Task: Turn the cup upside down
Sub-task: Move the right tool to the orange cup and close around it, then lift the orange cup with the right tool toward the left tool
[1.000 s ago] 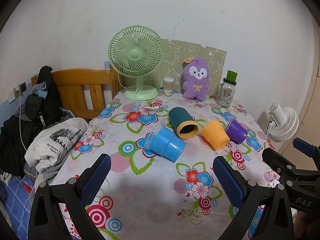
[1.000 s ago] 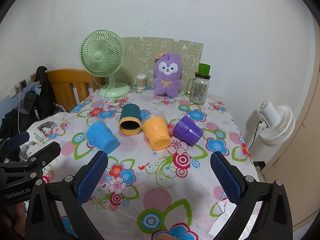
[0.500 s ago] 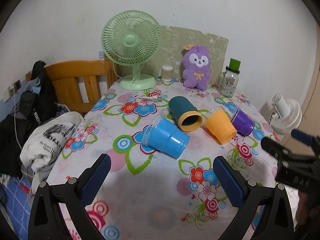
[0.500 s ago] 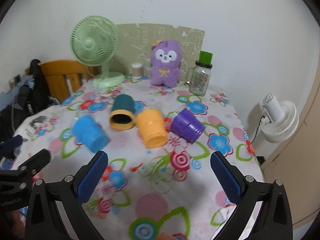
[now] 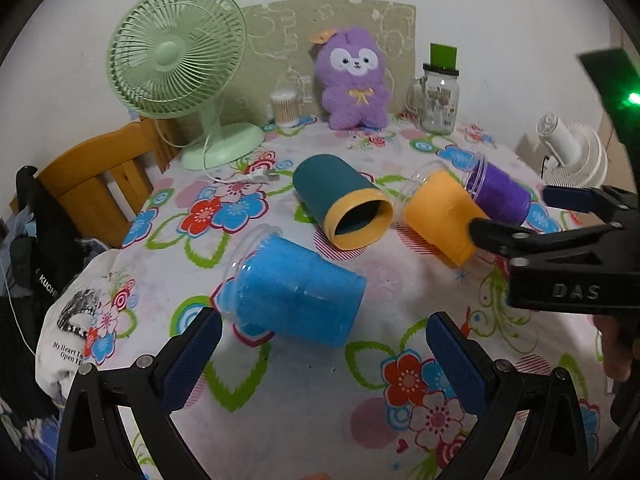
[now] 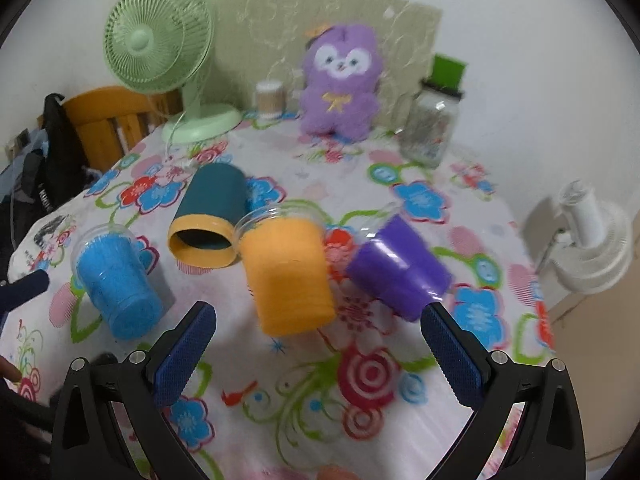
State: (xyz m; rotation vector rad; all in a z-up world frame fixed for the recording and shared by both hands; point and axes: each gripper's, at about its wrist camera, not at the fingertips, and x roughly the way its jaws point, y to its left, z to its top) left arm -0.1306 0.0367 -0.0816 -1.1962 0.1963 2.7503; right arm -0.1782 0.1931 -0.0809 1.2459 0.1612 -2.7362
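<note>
Several cups lie on their sides on the flowered tablecloth (image 5: 280,400): a blue cup (image 5: 296,300) (image 6: 118,284), a teal cup with a yellow rim (image 5: 340,204) (image 6: 212,216), an orange cup (image 5: 444,216) (image 6: 286,272) and a purple cup (image 5: 500,196) (image 6: 400,268). My left gripper (image 5: 324,356) is open, just short of the blue cup. My right gripper (image 6: 320,344) is open, just short of the orange cup; it also shows in the left wrist view (image 5: 532,216), in front of the orange and purple cups.
At the back stand a green fan (image 5: 180,64), a cotton-swab jar (image 5: 285,109), a purple plush toy (image 5: 356,80) and a glass jar with a green lid (image 5: 438,96). A wooden chair (image 5: 96,176) with clothes is at the left, a white fan (image 5: 576,152) beyond the right edge.
Both grippers have moved forward toward the cups, which now look larger. The right gripper has come in front of the orange and purple cups in the left wrist view.
</note>
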